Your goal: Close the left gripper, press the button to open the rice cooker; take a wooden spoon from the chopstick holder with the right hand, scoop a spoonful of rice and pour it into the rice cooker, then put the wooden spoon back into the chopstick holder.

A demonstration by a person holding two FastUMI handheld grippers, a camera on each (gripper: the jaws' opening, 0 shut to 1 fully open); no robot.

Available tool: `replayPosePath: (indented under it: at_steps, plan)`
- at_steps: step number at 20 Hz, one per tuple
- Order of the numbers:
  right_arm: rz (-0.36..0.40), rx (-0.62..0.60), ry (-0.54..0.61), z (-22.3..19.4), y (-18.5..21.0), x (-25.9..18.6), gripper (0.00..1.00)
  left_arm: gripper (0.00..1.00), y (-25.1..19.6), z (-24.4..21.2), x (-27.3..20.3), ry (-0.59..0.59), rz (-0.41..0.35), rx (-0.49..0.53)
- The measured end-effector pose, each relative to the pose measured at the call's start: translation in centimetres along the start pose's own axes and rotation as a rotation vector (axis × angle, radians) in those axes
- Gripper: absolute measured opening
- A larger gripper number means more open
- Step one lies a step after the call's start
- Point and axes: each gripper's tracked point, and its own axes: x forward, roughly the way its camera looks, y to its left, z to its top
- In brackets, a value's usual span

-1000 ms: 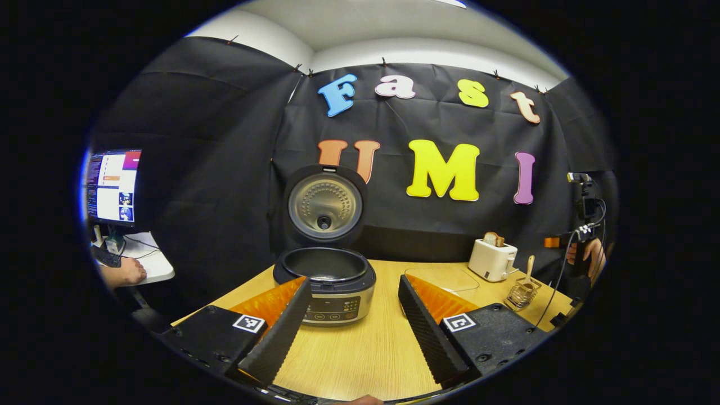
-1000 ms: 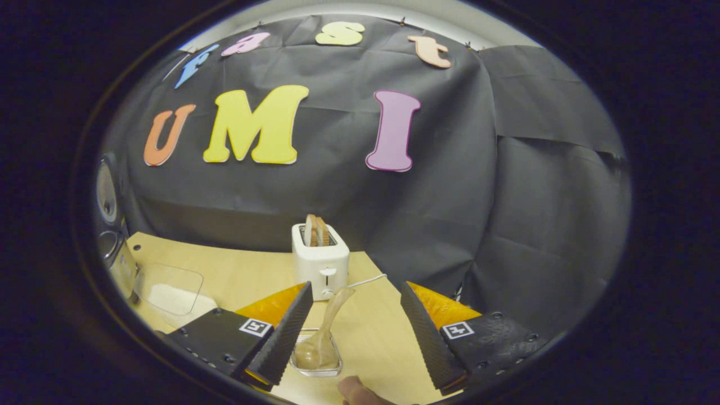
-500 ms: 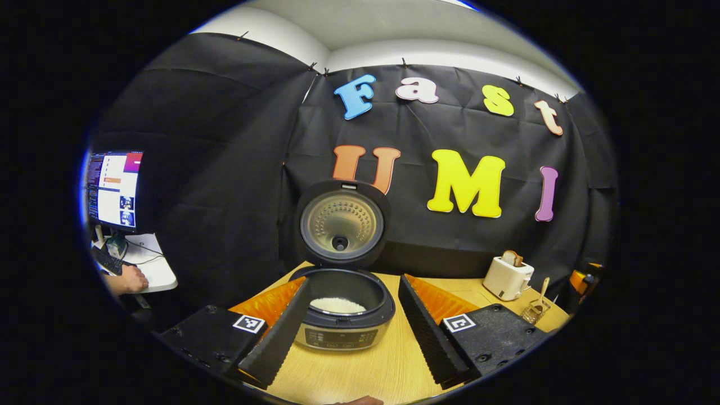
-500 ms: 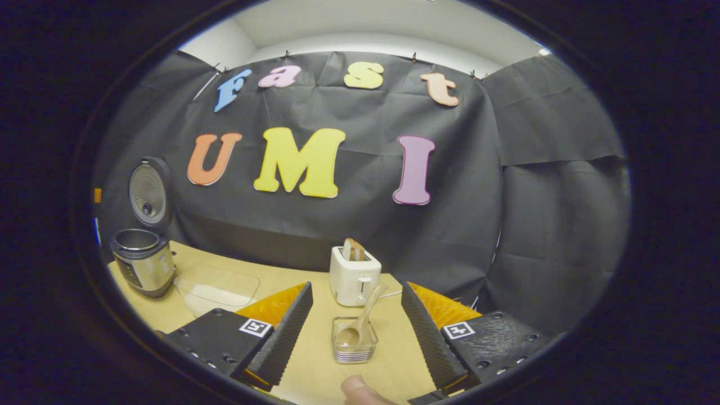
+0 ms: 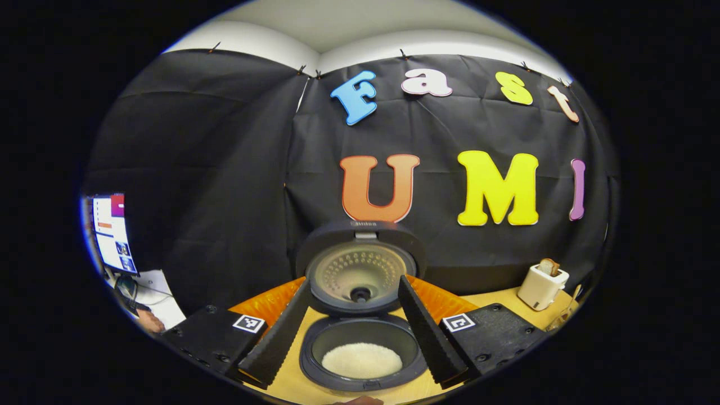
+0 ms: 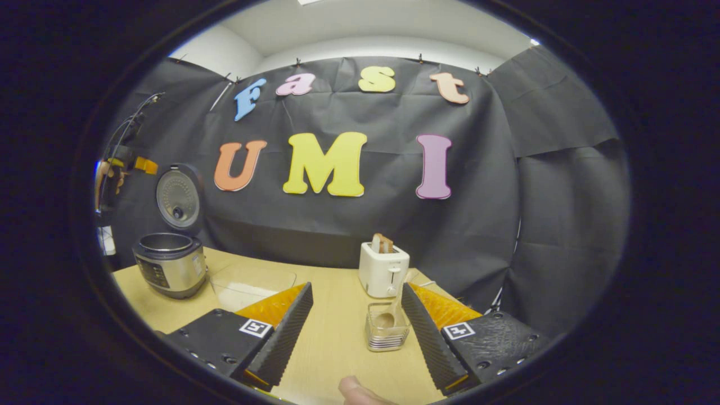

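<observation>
A light wooden table (image 6: 337,332) with a pale grain carries everything in the right gripper view. At its left end a round silver and black rice cooker (image 6: 170,264) is stood with its lid raised; white rice (image 5: 361,360) is seen inside its dark inner pot in the left gripper view. Just right of the cooker a clear, shallow rectangular container (image 6: 251,280) is laid flat. Near the back edge a small white toaster (image 6: 383,271) holding slices of bread is set upright. In front of the toaster a clear ribbed chopstick holder (image 6: 386,335) is placed, with a pale wooden spoon (image 6: 392,311) leaned inside it.
</observation>
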Motion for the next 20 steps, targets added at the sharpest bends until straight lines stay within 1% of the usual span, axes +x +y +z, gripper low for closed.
replayPosePath:
  at_steps: [1,2,5,7,8,9,10,11,12,13,16,17,19,20]
  plan:
    - [0.008,0.009,0.006,-0.4,0.0,0.2,0.99,0.98,0.8,1.2,1.6,-0.008,0.028,0.005]
    - [0.010,0.014,0.013,-0.8,-0.2,0.4,0.94,0.98,0.4,2.4,2.9,-0.024,0.027,-0.004]
    - [0.011,0.010,0.019,-2.0,-0.6,1.5,0.95,0.98,-0.1,5.2,6.7,-0.057,0.041,-0.069]
    - [0.019,0.011,0.034,-3.1,-0.7,1.9,0.94,0.98,-1.8,5.8,9.2,-0.047,0.014,-0.088]
    - [0.026,0.017,0.044,-3.8,-0.9,2.2,0.95,0.98,-2.3,5.8,10.4,-0.040,-0.001,-0.092]
    - [0.029,0.023,0.052,-4.2,-1.1,2.5,0.99,0.98,-2.7,5.7,11.4,-0.033,-0.006,-0.090]
    - [0.022,0.033,0.060,-4.7,-1.5,2.8,0.95,0.98,-2.7,5.7,12.5,-0.030,0.005,-0.090]
    - [-0.006,0.039,0.069,-5.2,-2.3,3.1,0.94,0.98,-2.6,5.8,13.6,-0.019,0.017,-0.070]
    - [-0.037,0.046,0.068,-5.3,-3.0,3.3,0.95,0.98,-1.9,5.8,14.1,-0.003,0.060,-0.040]
    - [-0.040,0.057,0.055,-5.0,-3.0,3.4,0.91,0.98,-1.7,5.9,14.7,-0.007,0.072,-0.018]
    - [-0.021,0.084,0.041,-5.0,-2.2,3.4,0.92,1.00,-3.0,4.5,15.9,0.043,0.027,-0.002]
    - [-0.015,0.083,0.047,-5.2,-1.9,3.3,0.92,0.98,-3.1,4.0,16.4,0.049,0.029,0.007]
    - [0.025,0.070,0.024,-4.2,-0.6,2.3,0.92,0.98,-3.6,1.7,16.7,0.133,0.005,-0.004]
    - [0.035,0.060,0.006,-3.7,-0.3,1.6,0.92,0.98,-3.5,2.5,16.6,0.086,0.005,-0.001]
